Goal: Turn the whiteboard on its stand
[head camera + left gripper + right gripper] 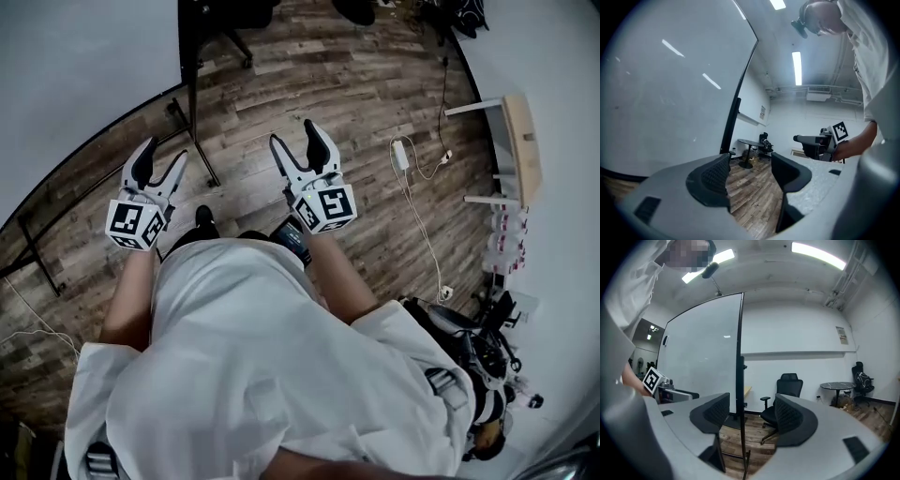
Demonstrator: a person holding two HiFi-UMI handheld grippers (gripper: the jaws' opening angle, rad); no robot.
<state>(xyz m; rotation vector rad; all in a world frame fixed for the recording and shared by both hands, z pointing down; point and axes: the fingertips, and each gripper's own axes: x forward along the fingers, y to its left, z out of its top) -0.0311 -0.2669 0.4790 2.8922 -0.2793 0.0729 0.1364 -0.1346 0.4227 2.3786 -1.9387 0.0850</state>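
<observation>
The whiteboard [84,66] is a big pale panel in a black frame at the upper left of the head view, on a black stand [192,112] with legs on the wooden floor. My left gripper [161,157] is close beside the board's lower edge, open and empty. My right gripper [296,139] is further right, open, with nothing held. In the left gripper view the whiteboard [670,84] fills the left side, just beyond the open left gripper [750,168]. In the right gripper view the whiteboard's black side edge [740,357] stands upright beyond the gap of the open right gripper [752,413], apart from it.
A white wall shelf [516,141] is at the right, with a white cable and adapter [401,155] on the floor near it. Dark gear [469,347] lies at lower right. A black office chair [785,394] and a round table [839,387] stand behind the board.
</observation>
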